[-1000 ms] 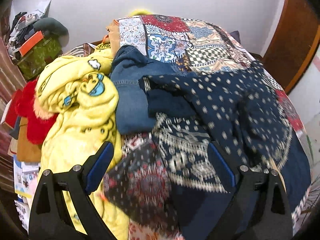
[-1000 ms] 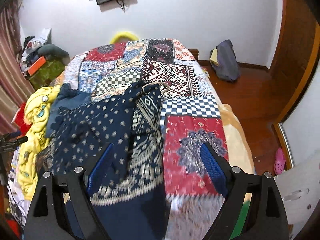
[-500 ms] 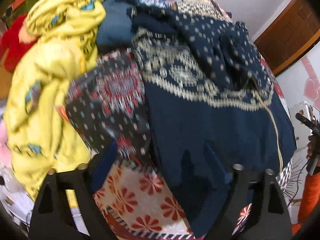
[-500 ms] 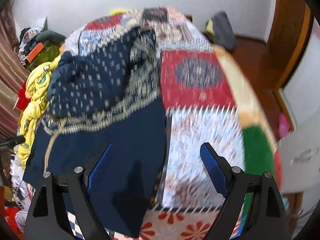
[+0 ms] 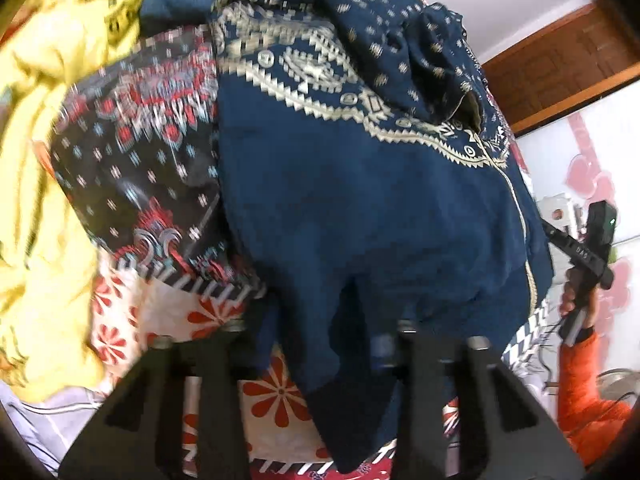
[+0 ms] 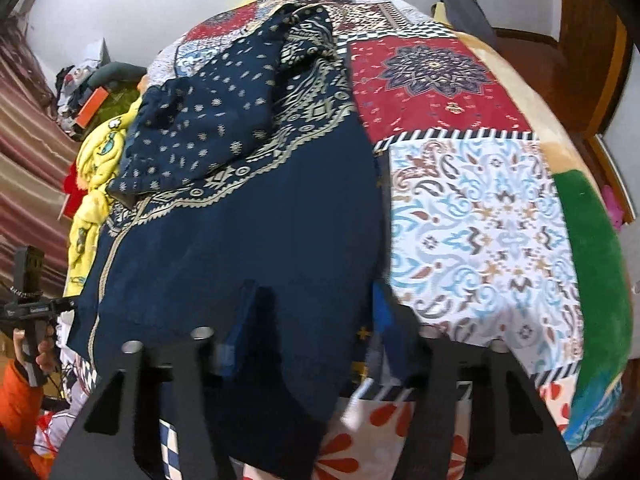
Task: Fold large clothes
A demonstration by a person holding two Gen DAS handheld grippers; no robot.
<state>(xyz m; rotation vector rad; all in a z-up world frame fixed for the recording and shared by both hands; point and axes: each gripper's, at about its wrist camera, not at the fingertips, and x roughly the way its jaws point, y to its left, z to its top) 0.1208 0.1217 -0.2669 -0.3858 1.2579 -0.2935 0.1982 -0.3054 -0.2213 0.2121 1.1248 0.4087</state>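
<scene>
The navy garment (image 5: 360, 208)'s hem hangs between the parted fingers of both left gripper (image 5: 320, 332) and right gripper (image 6: 308, 320).

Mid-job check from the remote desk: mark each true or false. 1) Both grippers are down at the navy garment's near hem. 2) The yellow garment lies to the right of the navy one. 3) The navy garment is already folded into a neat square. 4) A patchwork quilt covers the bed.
1) True: the left gripper and right gripper both sit at the navy garment's hem.
2) False: the yellow garment lies to its left.
3) False: it lies spread out, its dotted upper part bunched.
4) True: the patchwork quilt shows beneath.
</scene>
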